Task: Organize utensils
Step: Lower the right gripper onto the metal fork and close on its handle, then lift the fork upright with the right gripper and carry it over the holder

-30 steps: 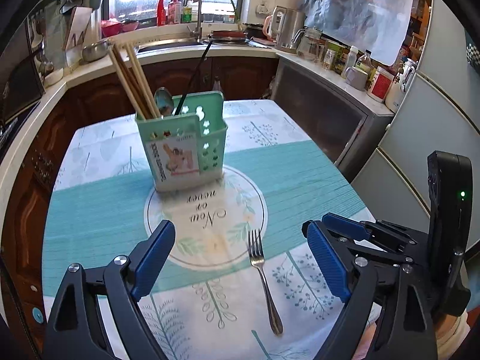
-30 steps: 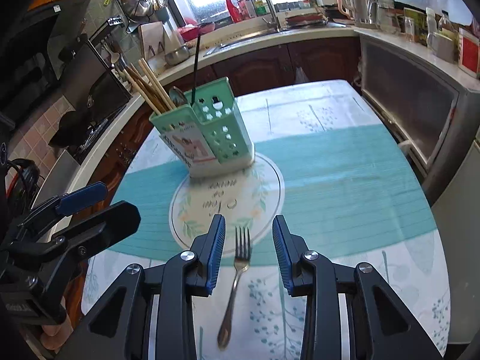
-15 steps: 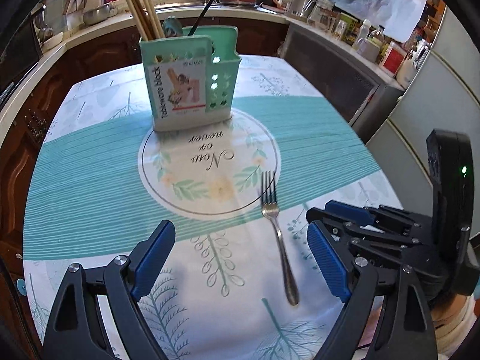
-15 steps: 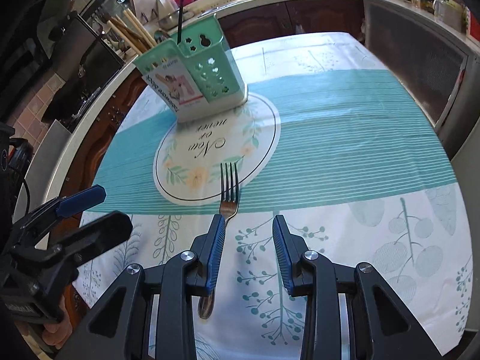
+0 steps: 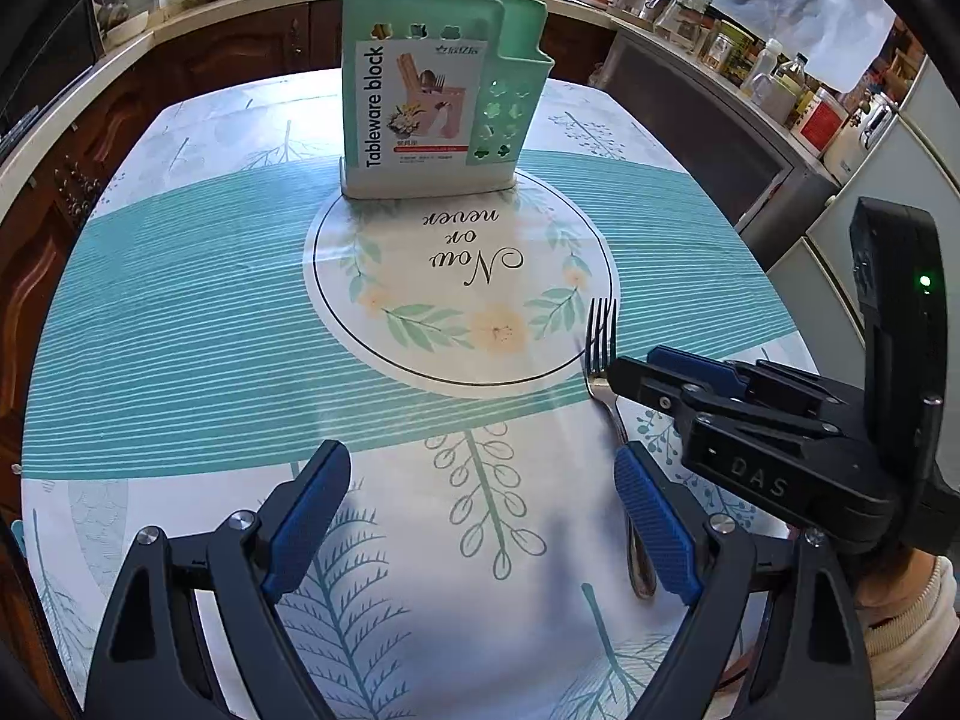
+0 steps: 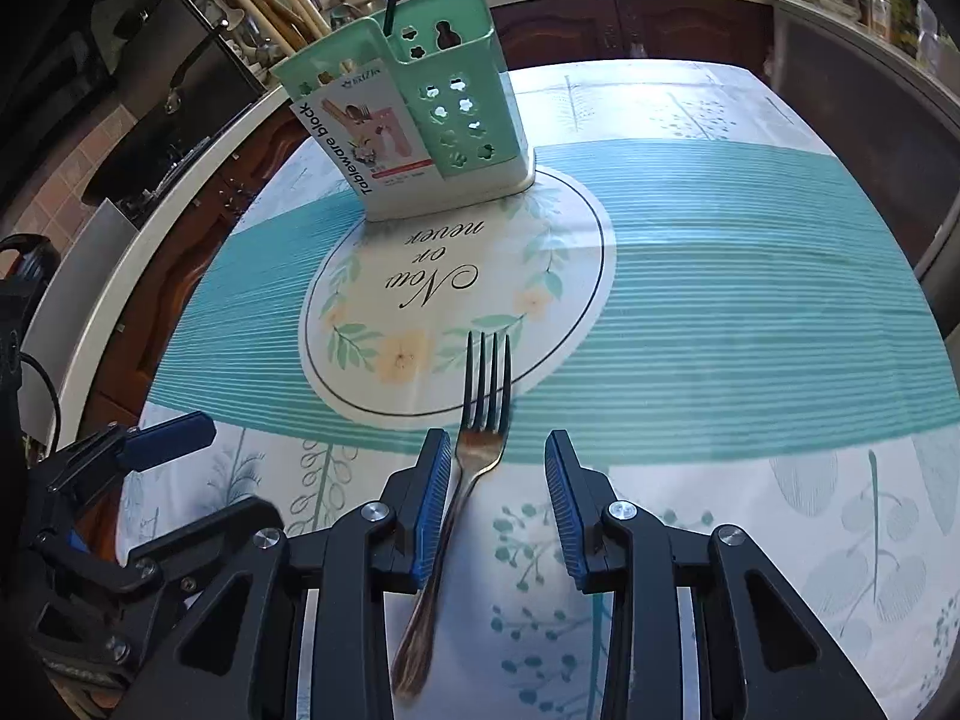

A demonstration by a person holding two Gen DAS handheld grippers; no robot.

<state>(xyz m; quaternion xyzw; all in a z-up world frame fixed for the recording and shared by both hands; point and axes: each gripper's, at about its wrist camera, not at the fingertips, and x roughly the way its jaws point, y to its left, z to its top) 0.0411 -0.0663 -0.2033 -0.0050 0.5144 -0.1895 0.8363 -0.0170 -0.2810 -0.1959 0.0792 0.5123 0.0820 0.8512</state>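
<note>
A worktop (image 5: pixel 180 324) under a teal-striped, leaf-printed cloth carries a mint-green perforated plastic cutlery holder (image 5: pixel 441 96) at its far side, wooden chopsticks (image 6: pixel 282 6) standing inside. The left gripper (image 5: pixel 483 525) hovers with fingers spread wide and empty. The right gripper (image 6: pixel 498 504) has its fingers part-open astride a flat-lying steel fork (image 6: pixel 474 462), pads not pressing it.

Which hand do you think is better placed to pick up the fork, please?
Right, I think: the right tool already straddles the fork, pads apart. The left tool hangs open beside it.
</note>
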